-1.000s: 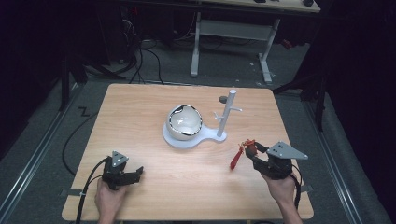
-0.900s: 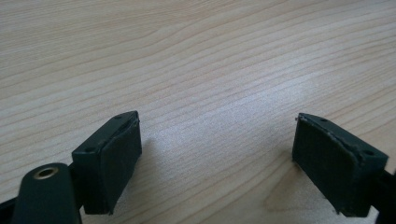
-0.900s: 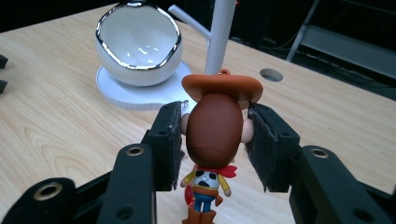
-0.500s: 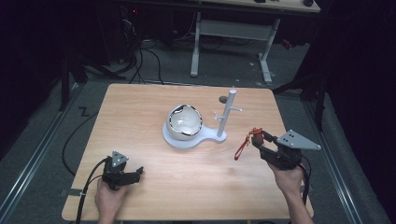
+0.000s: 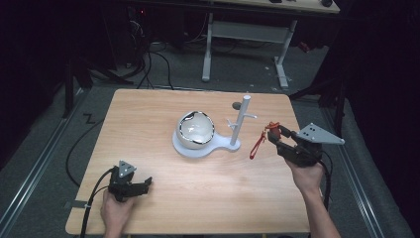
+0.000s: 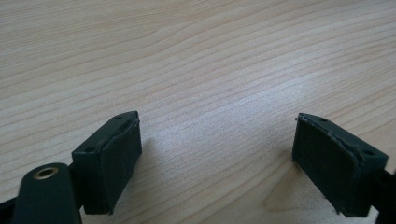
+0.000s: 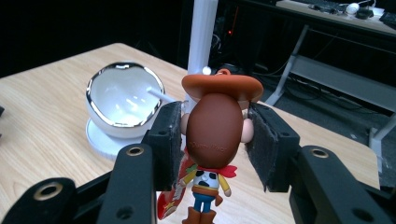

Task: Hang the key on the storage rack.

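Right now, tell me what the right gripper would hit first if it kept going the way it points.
Probably the white post of the stand: the right gripper, shut on the cowboy figure, aims at it, with the bowl off to one side. Depth is unclear.

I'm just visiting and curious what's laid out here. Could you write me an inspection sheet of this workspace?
Surface: wooden table, bare wood.
Job's things: white bowl on white stand; cowboy figure with red strap.
Clutter: nothing seen.
Grippers: left hand-held gripper open, resting on table; right hand-held gripper shut on the figure's head, held above the table.
Cables: black cable trails from left gripper.
Surroundings: dark room, desk frame, floor cables.
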